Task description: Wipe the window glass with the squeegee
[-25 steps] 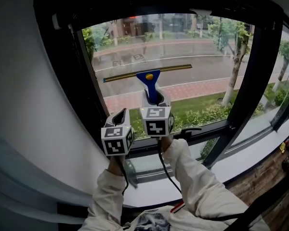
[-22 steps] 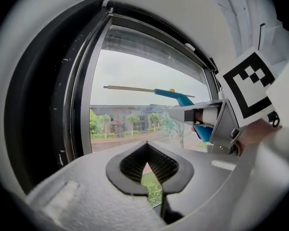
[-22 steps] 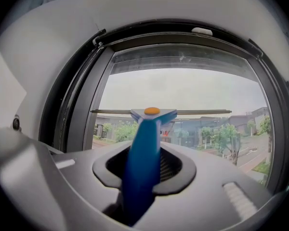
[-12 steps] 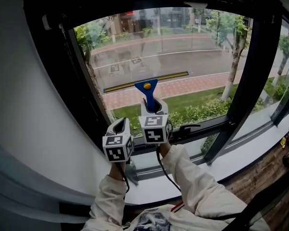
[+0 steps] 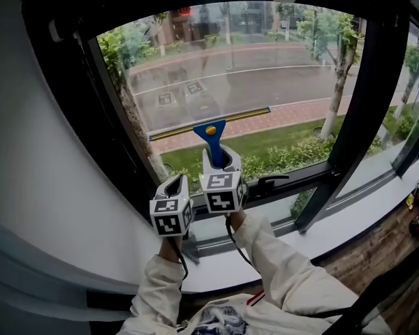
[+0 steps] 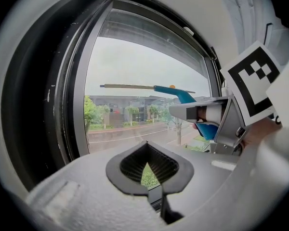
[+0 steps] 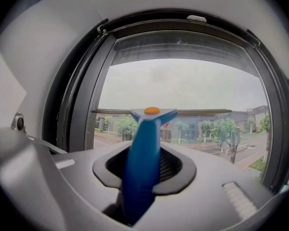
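Window glass, squeegee in right tongs; left tongs closed, empty

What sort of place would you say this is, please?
Probably a room inside a building: a black window frame, a white sill below it, and a road and trees outside the glass.

Left claw closed, right claw clamped
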`<state>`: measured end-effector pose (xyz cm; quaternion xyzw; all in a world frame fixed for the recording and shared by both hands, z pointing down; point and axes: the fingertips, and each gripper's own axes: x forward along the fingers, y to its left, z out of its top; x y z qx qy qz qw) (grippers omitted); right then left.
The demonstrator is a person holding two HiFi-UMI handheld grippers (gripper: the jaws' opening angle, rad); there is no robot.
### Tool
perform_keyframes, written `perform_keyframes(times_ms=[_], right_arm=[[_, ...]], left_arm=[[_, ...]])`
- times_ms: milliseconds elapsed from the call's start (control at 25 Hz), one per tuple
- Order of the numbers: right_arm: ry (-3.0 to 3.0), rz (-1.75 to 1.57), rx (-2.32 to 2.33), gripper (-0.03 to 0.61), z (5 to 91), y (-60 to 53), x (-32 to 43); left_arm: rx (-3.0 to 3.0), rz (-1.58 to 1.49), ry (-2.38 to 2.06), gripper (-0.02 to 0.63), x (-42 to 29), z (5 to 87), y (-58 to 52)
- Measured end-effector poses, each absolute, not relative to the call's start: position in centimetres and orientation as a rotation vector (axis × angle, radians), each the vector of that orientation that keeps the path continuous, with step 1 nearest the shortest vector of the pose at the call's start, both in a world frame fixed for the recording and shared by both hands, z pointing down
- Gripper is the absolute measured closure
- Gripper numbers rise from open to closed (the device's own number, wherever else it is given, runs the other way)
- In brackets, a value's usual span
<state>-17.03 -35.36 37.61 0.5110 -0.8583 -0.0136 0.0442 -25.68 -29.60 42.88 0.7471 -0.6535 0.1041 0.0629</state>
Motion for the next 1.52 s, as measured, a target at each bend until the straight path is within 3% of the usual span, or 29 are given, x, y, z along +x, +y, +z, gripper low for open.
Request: perform_keyframes(times_ms=[1520], right_arm=[[-2.484, 0.179, 1.478, 0.459, 54.1, -33.7, -17.1]], left_arm=[[2.145, 0.432, -1.826, 0.614, -26.3, 52.9, -28.2]])
